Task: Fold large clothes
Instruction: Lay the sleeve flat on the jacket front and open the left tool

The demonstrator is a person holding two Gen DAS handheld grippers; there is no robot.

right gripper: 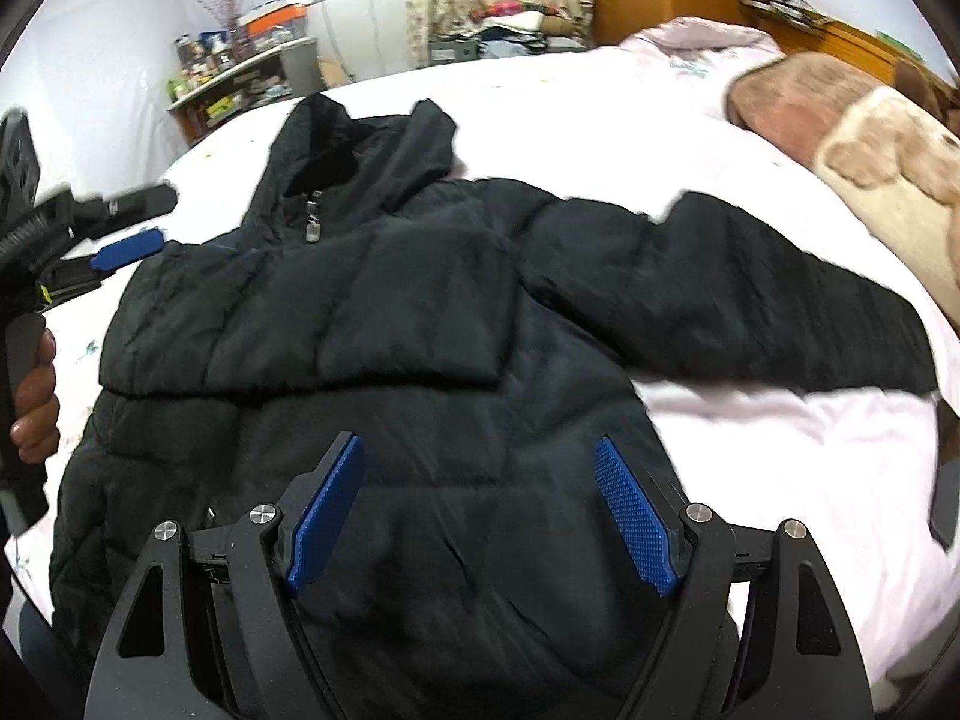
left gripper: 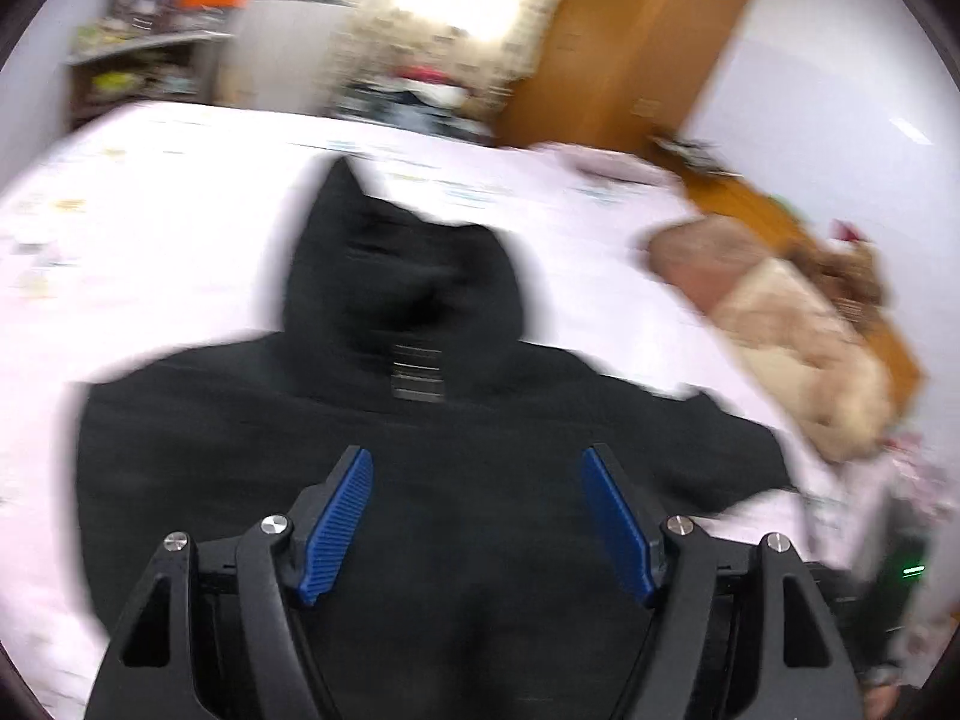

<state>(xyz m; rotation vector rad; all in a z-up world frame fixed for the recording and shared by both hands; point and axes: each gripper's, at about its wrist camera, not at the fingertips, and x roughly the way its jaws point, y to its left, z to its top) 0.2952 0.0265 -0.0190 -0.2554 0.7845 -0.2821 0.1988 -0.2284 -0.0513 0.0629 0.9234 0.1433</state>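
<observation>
Both claws are being held wide open with nothing gripped between their blue ribbed pads. Right claw [right gripper: 480,510] is being held above the lower body of the black hooded puffer jacket [right gripper: 384,324], which is being shown spread front-up on the pale pink bed sheet [right gripper: 750,450]. One sleeve is being seen folded across the chest, while the other sleeve [right gripper: 720,294] is lying stretched out toward the pink and cream plush blanket [right gripper: 840,138]. Left claw [left gripper: 477,516] is being held over the jacket [left gripper: 420,480] too, pointing toward its hood [left gripper: 402,264]; that view is blurred. In the right wrist view, the left claw [right gripper: 129,225] is being seen beside the jacket's shoulder, held by a hand [right gripper: 36,396].
</observation>
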